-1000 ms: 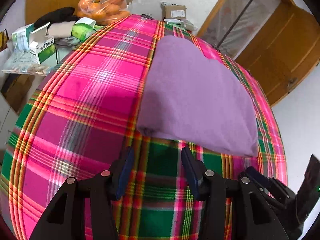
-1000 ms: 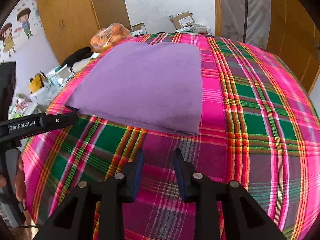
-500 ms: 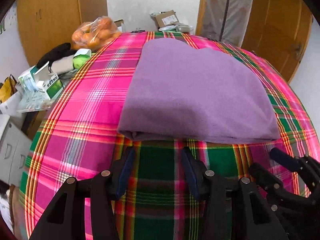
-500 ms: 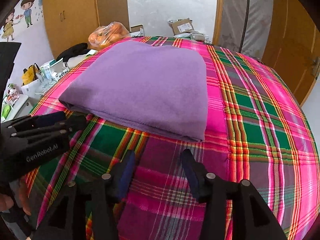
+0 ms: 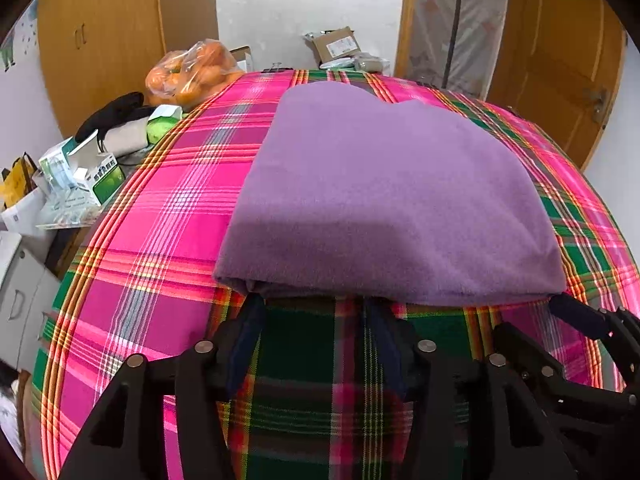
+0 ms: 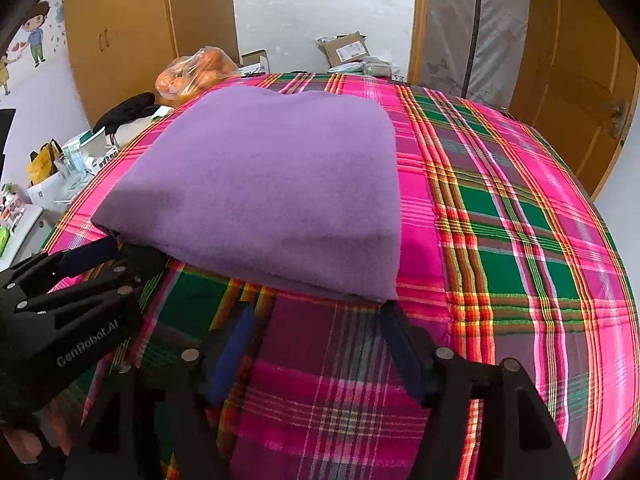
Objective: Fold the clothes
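The purple garment [image 5: 384, 200] lies folded into a flat rectangle on the plaid-covered table [image 5: 160, 220], its near edge facing both tools. The left gripper [image 5: 316, 308] has its fingers spread and empty at that edge's left end; the right gripper [image 6: 316, 316] is likewise released at the right corner. Whether the tips already touch cloth is hard to judge. This looks like the start of another fold: each should slide under the edge, clench on it, then lift it toward the far side.

Matt fuzzy purple garment [image 5: 392, 200] on woven plaid cloth [image 5: 168, 208]; glossy wooden doors [image 5: 560, 72]
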A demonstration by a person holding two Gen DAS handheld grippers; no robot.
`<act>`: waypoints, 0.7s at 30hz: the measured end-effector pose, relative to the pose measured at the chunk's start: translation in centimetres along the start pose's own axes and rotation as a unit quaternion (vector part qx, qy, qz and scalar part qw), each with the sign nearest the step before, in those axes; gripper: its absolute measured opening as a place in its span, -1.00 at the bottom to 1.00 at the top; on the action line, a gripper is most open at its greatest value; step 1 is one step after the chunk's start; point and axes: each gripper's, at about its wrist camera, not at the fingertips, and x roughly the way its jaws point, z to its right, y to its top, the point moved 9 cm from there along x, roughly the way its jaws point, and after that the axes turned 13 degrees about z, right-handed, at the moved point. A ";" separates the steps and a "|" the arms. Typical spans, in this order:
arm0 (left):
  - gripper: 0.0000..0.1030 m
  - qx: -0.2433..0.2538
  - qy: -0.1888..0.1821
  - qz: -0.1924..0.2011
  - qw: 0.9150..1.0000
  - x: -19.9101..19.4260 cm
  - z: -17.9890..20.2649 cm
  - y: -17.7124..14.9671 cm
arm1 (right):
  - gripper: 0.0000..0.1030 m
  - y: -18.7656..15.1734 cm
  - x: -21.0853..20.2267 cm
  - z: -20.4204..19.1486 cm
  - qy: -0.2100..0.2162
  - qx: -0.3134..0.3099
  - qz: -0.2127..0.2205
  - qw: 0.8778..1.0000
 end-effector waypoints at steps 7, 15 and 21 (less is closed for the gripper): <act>0.17 0.001 0.000 0.000 1.000 0.0 0.2 -0.1 | 0.31 0.0 0.1 0.0 0.001 -0.002 0.000 1.000; 0.18 0.001 -0.001 -0.001 1.000 -0.1 0.2 -0.1 | 0.31 0.0 0.1 0.0 0.000 -0.002 0.000 1.000; 0.19 0.002 0.000 -0.001 1.000 -0.1 0.2 -0.1 | 0.31 0.0 0.1 -0.1 0.000 -0.002 0.000 1.000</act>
